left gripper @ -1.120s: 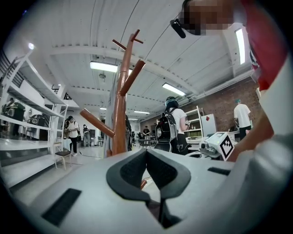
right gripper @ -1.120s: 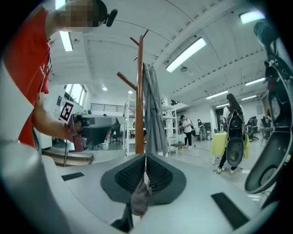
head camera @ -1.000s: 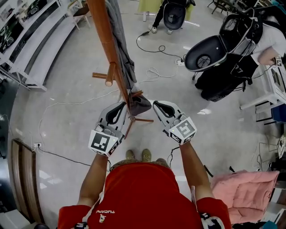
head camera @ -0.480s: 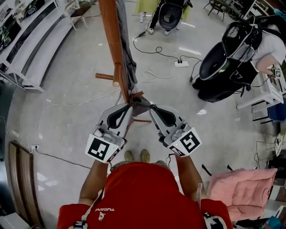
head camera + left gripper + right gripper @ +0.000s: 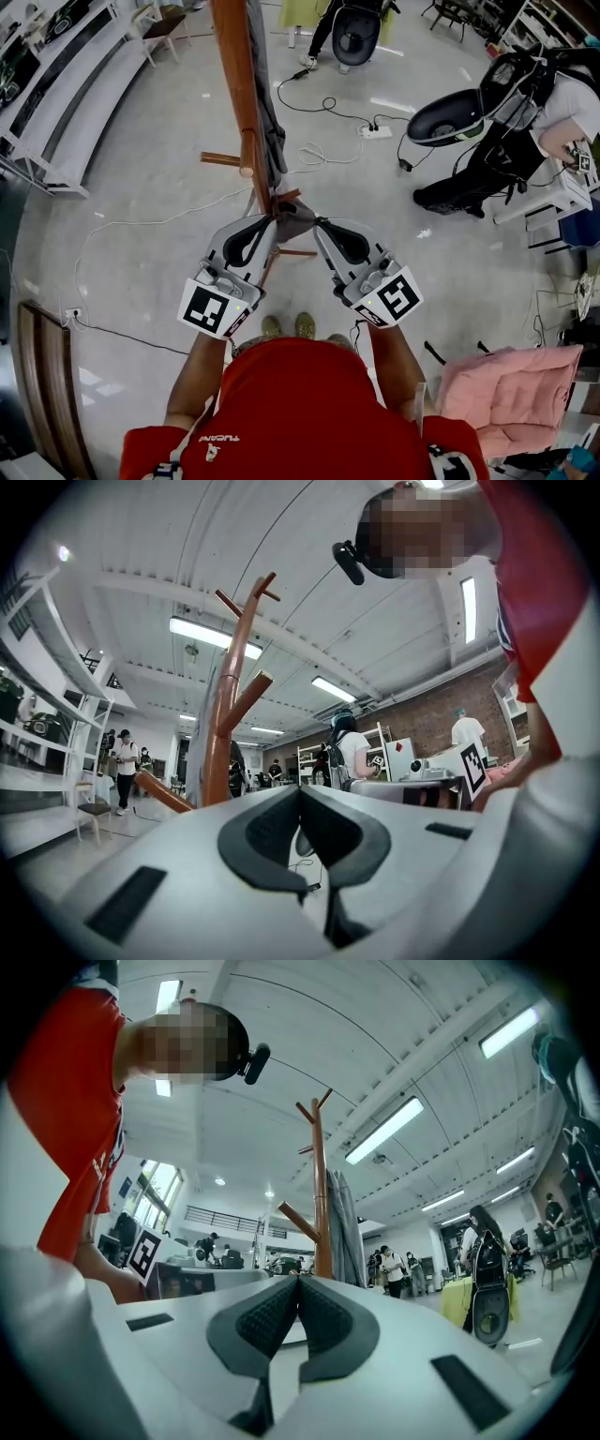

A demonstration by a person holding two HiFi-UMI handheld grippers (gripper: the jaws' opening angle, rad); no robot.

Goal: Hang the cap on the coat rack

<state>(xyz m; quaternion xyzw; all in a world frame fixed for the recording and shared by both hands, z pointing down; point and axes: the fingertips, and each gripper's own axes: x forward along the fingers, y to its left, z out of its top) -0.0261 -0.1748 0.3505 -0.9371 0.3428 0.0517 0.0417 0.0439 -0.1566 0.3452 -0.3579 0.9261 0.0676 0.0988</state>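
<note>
Below the head camera, two grippers point forward side by side toward one wooden rack [image 5: 236,75]. The left gripper [image 5: 270,223] has its jaws closed, pads meeting at the tips, and its own view shows nothing between them. The right gripper [image 5: 317,223] is closed the same way, pads pressed together and empty in its own view.

One dark cap [image 5: 294,217] shows in the head view low beside the rack, between the two sets of tips and just past them. I cannot tell whether either tip touches it. One grey garment [image 5: 267,112] hangs down along the rack. One pink jacket [image 5: 514,398] lies on the floor [image 5: 141,244] to the person's right, well apart from the rack. One white power strip [image 5: 379,132] lies beyond the rack among loose cables.
</note>
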